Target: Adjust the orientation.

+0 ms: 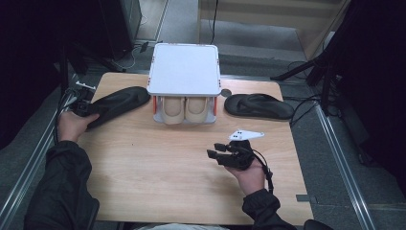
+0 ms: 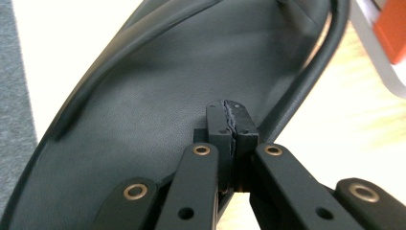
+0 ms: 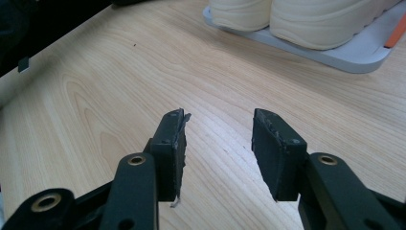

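Note:
A black flip-flop (image 1: 119,101) lies tilted at the table's left, its heel end at my left gripper (image 1: 85,109). In the left gripper view the jaws (image 2: 226,112) are pressed together at the heel rim of that flip-flop (image 2: 143,110), whose strap runs away to the upper left. A second black flip-flop (image 1: 258,105) lies flat at the right. My right gripper (image 1: 216,149) hovers over the bare table in front of it, open, with nothing between its fingers (image 3: 218,129). A pair of beige shoes (image 1: 184,110) (image 3: 297,19) sits on the lower shelf of a white rack (image 1: 184,67).
The white rack with orange posts (image 2: 390,28) stands at the table's back middle; its grey base (image 3: 354,57) lies ahead of the right gripper. The wooden table (image 1: 158,172) is bare in front. Black stands and cables surround the table on the floor.

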Demonstrator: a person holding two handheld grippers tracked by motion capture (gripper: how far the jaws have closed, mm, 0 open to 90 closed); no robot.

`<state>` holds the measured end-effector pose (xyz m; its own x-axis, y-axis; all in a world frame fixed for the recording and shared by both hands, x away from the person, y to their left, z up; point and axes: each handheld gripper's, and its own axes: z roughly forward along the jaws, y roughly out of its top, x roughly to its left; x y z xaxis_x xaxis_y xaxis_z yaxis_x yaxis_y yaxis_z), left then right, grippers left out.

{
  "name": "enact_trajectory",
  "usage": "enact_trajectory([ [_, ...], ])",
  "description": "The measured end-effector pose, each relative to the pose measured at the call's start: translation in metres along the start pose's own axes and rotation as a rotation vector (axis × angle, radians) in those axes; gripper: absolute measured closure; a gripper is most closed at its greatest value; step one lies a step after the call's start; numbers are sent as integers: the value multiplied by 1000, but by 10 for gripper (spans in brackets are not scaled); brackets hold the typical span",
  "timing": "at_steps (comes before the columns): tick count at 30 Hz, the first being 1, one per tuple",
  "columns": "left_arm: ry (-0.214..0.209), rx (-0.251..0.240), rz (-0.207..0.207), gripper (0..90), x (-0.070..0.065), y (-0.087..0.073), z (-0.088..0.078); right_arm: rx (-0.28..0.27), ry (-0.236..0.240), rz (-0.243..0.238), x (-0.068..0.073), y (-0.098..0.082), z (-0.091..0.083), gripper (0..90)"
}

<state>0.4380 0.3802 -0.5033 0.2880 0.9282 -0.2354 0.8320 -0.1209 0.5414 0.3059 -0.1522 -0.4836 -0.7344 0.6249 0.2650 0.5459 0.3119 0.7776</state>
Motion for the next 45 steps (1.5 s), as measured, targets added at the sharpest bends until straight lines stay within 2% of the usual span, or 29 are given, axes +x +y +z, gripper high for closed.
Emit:
enact_trajectory([
  [4, 0, 8, -4, 900, -7, -4, -2, -1, 9, 0, 0, 2, 2, 574],
  [17, -33, 43, 57, 900, -50, -14, -2, 5, 36, -18, 3, 9, 11, 588],
  [20, -52, 40, 48, 900, -58, -15, 1, 5, 40, -20, 3, 11, 12, 588],
  [26, -63, 52, 48, 900, -73, -14, 6, -3, 44, -9, 1, 13, 15, 593],
  [31, -85, 34, 39, 900, -84, -10, 12, 1, 45, -11, 1, 13, 17, 596],
  [34, -102, 31, 35, 900, -88, -8, 14, 3, 46, -11, 1, 13, 17, 596],
  [38, -99, 17, 39, 888, -89, -7, 14, 4, 48, -11, 1, 12, 18, 596],
  [39, -97, 5, 29, 880, -88, -7, 13, 3, 48, -13, 1, 12, 18, 596],
  [41, -83, 7, 36, 861, -87, -7, 9, 1, 51, -14, 1, 12, 17, 596],
  [45, -45, -21, 64, 782, -89, -6, -6, 2, 51, -16, 1, 13, 17, 596],
])
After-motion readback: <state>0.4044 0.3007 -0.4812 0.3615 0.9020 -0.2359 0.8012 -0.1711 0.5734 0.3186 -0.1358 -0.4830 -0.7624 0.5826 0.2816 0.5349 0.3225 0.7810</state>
